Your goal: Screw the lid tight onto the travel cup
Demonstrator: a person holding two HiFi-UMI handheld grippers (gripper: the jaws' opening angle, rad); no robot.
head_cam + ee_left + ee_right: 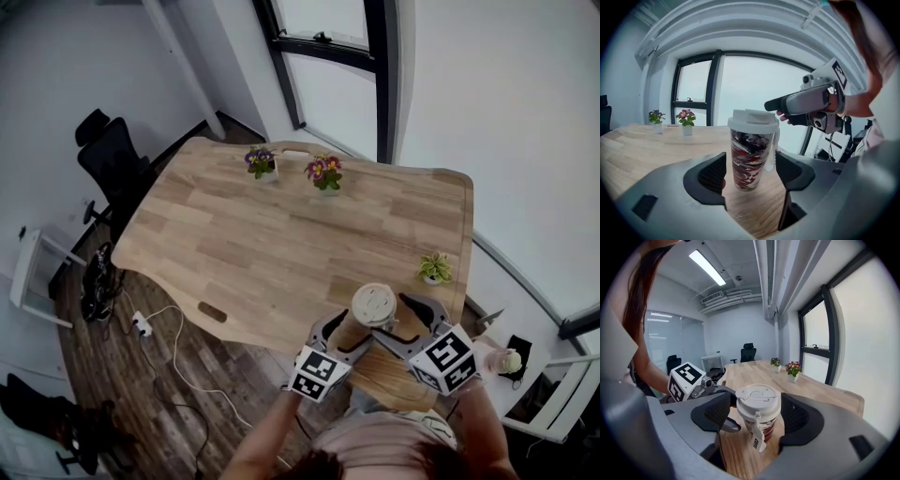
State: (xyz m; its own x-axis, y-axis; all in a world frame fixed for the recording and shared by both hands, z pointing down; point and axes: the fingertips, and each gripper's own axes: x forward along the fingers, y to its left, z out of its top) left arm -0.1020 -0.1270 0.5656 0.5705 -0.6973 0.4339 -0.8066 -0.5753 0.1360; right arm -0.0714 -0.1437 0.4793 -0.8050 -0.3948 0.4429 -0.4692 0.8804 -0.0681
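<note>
Travel cup (359, 330), white lid (375, 304) on, stands at the surface's (281, 234) near edge, with bare wood stretching beyond it. Left claw (750, 171) and right claw (754, 414) gape wide either side of the cup, no pad pressing it.

Left gripper (752, 177) fills lower frame, jaws apart. Travel cup (750, 161) stands upright between dark pads (711, 179) on wooden table (642, 150), centre frame. Pads appear just clear of cup wall, though wide-angle bend makes gaps hard to judge. White lid (753, 123) sits on top. Pale tag (771, 157) hangs down cup's right side. Right gripper (780, 105) upper right, above lid level, apart from it. Two flower pots (686, 126) far left by window (740, 89).
</note>
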